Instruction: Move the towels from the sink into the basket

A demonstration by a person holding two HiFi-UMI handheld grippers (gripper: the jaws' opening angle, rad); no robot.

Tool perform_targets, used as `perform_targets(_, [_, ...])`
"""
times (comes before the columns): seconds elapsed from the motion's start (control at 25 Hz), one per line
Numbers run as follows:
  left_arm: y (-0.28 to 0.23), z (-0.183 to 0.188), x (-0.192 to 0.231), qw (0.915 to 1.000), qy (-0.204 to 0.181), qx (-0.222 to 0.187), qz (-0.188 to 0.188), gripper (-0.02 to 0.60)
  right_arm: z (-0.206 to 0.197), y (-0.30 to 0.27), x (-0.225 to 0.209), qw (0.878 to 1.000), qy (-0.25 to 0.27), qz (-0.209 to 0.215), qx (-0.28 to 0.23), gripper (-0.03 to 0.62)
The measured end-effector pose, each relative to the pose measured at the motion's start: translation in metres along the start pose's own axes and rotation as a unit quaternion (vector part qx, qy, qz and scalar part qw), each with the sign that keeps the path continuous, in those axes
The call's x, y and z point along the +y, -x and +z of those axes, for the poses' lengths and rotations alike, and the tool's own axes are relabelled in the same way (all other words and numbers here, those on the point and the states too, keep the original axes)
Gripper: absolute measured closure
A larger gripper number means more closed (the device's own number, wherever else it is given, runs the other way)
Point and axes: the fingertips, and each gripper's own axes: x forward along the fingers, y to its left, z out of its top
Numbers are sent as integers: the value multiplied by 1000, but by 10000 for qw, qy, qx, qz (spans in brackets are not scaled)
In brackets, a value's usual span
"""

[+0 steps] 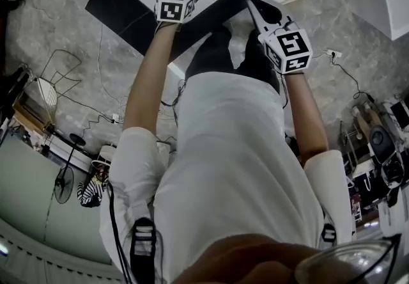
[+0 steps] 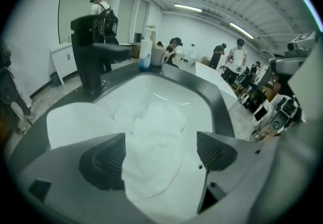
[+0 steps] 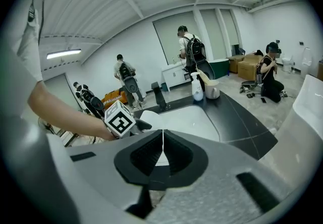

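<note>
L gripper (image 2: pixel 161 155) jaws apart, nothing gripped, w/ towel pile (image 2: pixel 154 117) straight ahead & just below in sink (image 2: pixel 184 94), nearer than R gripper (image 3: pixel 162 150), jaws together.

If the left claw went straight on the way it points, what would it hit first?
Most likely the white towels heaped in the sink, right ahead of the open left claw.
</note>
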Motion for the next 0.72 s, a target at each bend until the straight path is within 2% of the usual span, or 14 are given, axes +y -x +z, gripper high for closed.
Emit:
perform_targets(0.2, [-63, -33, 52, 9967, 228, 526, 567, 155, -19, -17, -5, 9997, -228, -29, 51, 591])
perform_targets(0.28, [-86, -49, 63, 9953, 412, 711, 517, 123, -30, -18, -7, 9995, -295, -51, 92, 591])
perform_targets(0.36, [-106, -61, 65, 9937, 607, 897, 292, 77, -43, -21, -10, 9993, -336, -54, 171, 591])
perform_targets(0.48, [-129, -75, 68, 9911, 587, 1181, 162, 26, -60, -27, -14, 9988, -377, -56, 297, 591])
perform_targets(0.6, [-147, -86, 71, 9896, 478, 1316, 319, 25, -69, -30, -18, 9985, -419, -53, 341, 591])
perform_targets(0.72, [-152, -86, 78, 9897, 568, 1173, 589, 27, -72, -33, -19, 9984, -446, -46, 334, 591])
